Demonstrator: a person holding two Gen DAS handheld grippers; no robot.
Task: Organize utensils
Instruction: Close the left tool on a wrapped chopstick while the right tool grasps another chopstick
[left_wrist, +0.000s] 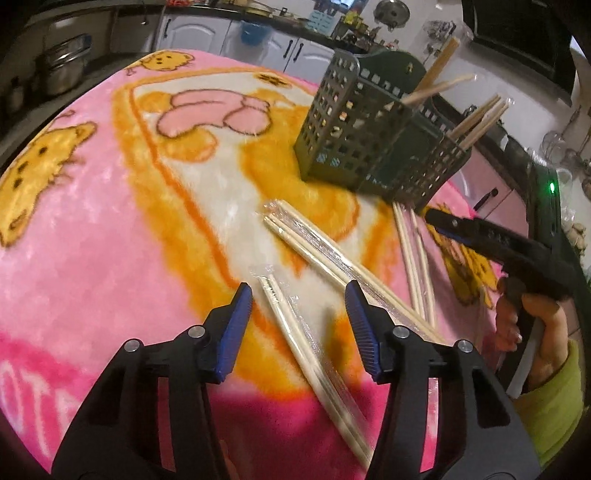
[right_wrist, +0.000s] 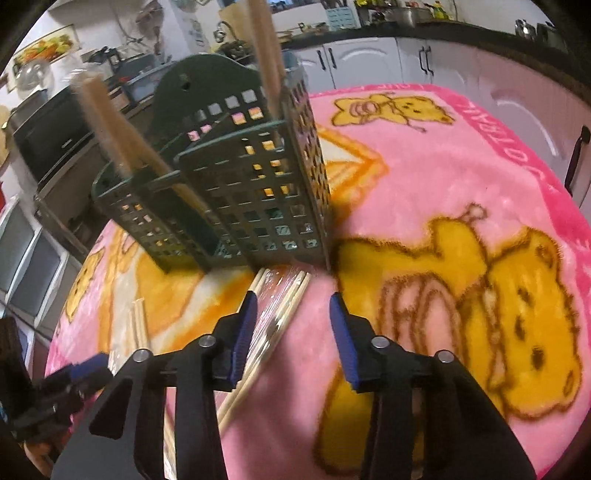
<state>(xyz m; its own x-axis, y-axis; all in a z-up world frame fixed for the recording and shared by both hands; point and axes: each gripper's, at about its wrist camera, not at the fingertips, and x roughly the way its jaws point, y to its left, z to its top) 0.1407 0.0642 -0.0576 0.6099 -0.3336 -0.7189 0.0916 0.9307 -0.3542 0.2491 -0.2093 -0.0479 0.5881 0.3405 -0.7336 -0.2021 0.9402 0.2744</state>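
Note:
A dark green perforated utensil holder (left_wrist: 373, 136) stands on a pink blanket (left_wrist: 110, 240) and holds several wooden chopsticks (left_wrist: 476, 120). Wrapped chopstick pairs lie loose on the blanket. My left gripper (left_wrist: 299, 299) is open just above one wrapped pair (left_wrist: 314, 354), which runs between its fingers. A second pair (left_wrist: 332, 247) lies to its right. My right gripper (right_wrist: 293, 308) is open and empty, close to the holder (right_wrist: 258, 192), with a wrapped pair (right_wrist: 280, 306) by its left finger. It also shows in the left wrist view (left_wrist: 443, 223).
Another wrapped pair (left_wrist: 413, 258) lies near the holder's base. Kitchen cabinets (left_wrist: 258, 40), counters with pots and jars ring the table. The blanket edge drops off at the far side (right_wrist: 535, 147). The left gripper shows at the lower left of the right wrist view (right_wrist: 85, 373).

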